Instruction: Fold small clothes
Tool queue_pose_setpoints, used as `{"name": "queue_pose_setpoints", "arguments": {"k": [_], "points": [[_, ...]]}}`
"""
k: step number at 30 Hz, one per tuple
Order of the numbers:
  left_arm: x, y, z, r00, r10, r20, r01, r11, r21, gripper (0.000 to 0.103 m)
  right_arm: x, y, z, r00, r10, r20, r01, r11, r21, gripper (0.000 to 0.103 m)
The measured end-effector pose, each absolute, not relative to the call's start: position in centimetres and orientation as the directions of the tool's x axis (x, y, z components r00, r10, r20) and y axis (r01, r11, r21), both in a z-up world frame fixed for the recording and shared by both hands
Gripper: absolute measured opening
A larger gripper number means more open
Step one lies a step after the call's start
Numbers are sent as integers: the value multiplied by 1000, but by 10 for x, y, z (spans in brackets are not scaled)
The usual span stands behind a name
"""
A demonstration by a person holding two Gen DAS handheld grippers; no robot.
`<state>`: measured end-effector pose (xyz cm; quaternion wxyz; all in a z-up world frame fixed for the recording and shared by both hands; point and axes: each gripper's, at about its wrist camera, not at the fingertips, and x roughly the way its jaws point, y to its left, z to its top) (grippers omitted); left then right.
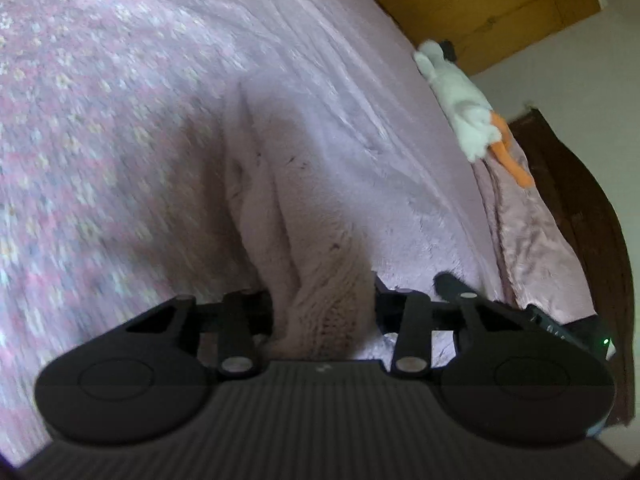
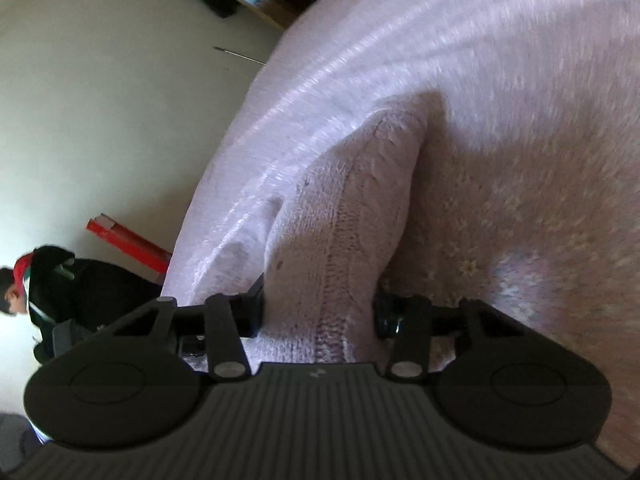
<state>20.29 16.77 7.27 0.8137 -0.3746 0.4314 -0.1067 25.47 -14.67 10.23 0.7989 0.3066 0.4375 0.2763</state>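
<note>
The left gripper (image 1: 323,300) is pinching a bunched edge of the pale pink knitted garment (image 1: 280,208), which is trailing from between its fingers toward 12 o'clock over the pink bedspread (image 1: 100,140). The right gripper (image 2: 318,304) is likewise clamping the same cable-knit garment (image 2: 352,216), which is stretching toward 1 o'clock above the bed. A white and orange plush toy (image 1: 464,108) is lying at the bed's edge at 2 o'clock in the left view, and a person in black (image 2: 72,292) is standing at 9 o'clock in the right view.
</note>
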Motion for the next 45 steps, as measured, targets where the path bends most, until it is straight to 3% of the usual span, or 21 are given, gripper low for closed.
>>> {"name": "queue_pose_setpoints", "arguments": {"k": [6, 12, 16, 21, 26, 28, 34, 45], "points": [[174, 120, 86, 546, -543, -638, -76, 726, -683, 42, 204, -177, 143, 472, 650, -596, -207, 739, 641, 52], [138, 82, 76, 482, -578, -658, -33, 739, -673, 42, 156, -217, 140, 467, 607, -643, -182, 778, 602, 53], [125, 64, 65, 470, -484, -739, -2, 836, -549, 49, 135, -228, 109, 460, 550, -697, -145, 821, 553, 54], [112, 65, 73, 513, -402, -758, -2, 883, -470, 60, 120, -235, 87, 498, 543, -676, -119, 815, 567, 64], [84, 67, 93, 563, -293, -772, -23, 929, -370, 63, 105, -226, 101, 554, 496, -668, -154, 850, 504, 71], [71, 64, 102, 587, -229, -777, -37, 951, -308, 70, 90, -227, 109, 581, 472, -663, -188, 870, 455, 80], [38, 53, 104, 602, -140, -786, -66, 972, -224, 76, 40, -223, 114, 617, 400, -678, -227, 915, 334, 95], [18, 7, 57, 555, 56, -830, -105, 994, -3, 77, 6, -202, 72, 620, 228, -751, -190, 972, 139, 103]]}}
